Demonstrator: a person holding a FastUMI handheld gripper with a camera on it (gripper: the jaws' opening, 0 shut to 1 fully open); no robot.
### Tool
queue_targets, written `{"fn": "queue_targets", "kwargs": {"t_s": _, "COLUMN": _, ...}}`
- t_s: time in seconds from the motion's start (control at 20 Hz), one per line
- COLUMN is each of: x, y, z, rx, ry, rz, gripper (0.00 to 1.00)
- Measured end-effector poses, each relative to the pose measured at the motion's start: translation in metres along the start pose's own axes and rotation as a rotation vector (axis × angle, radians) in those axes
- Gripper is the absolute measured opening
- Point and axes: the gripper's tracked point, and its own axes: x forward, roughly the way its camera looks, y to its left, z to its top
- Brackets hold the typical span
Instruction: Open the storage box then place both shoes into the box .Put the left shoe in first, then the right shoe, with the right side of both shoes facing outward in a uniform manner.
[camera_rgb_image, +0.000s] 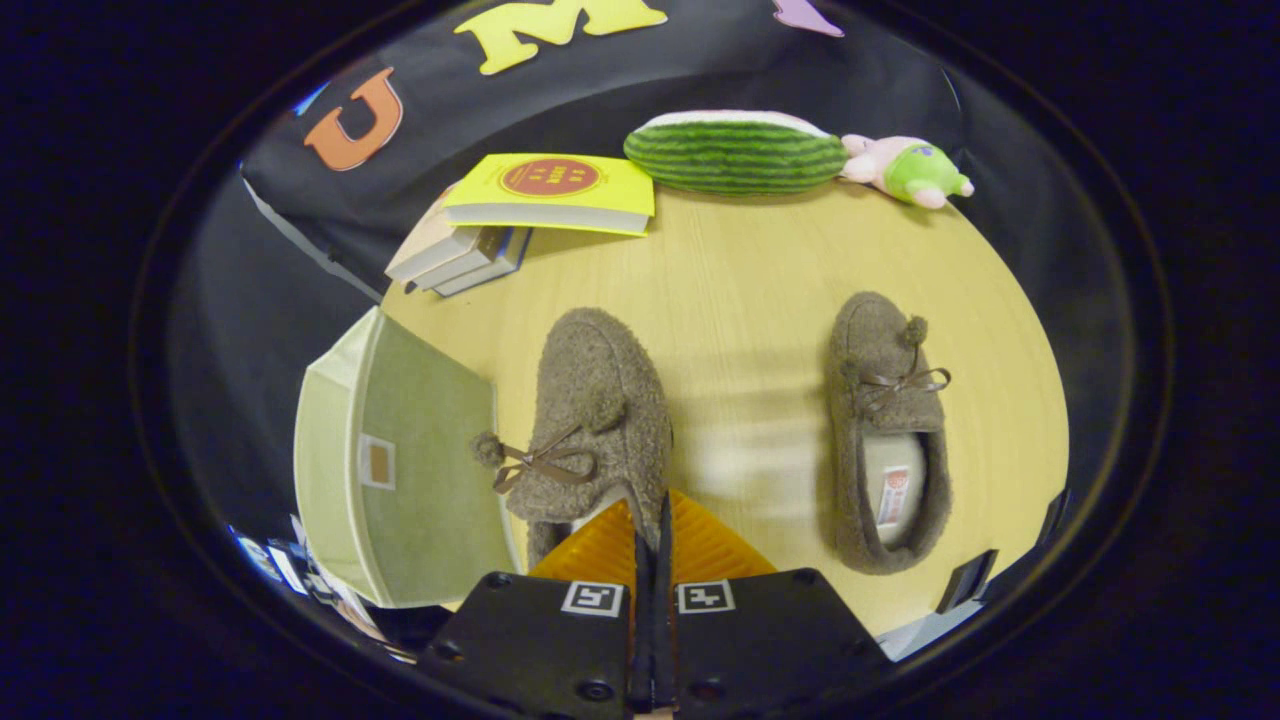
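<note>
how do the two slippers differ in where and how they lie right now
The near slipper lies just ahead of the shut gripper, beside the green storage box; the far slipper lies apart on the bare table.
The near slipper's opening is partly hidden by the fingers; the far slipper's insole shows plainly.
The near slipper's bow hangs toward the box; the far one's points away.
Both are brown, fuzzy, toes pointing away.

fingers (655, 520) pressed together, tips over heel edge of fuzzy brown slipper with bow (595, 420) just ahead | pale green fabric storage box (400, 470) close beside it, narrow gap | bare wooden surface (750, 330) open between this and second fuzzy brown slipper (885, 430) | far beyond: stacked books (520, 215), striped green watermelon plush (735, 152), pink-green plush toy (905, 170)
</note>
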Motion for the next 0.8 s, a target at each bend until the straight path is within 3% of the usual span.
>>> {"fn": "queue_targets", "kwargs": {"t_s": 0.4, "x": -0.076, "y": 0.085, "z": 0.018, "rx": -0.069, "ry": -0.093, "rz": 0.045, "gripper": 0.06}}
{"fn": "queue_targets", "kwargs": {"t_s": 0.8, "x": -0.083, "y": 0.187, "z": 0.007, "rx": -0.069, "ry": -0.109, "rz": 0.117, "gripper": 0.06}}
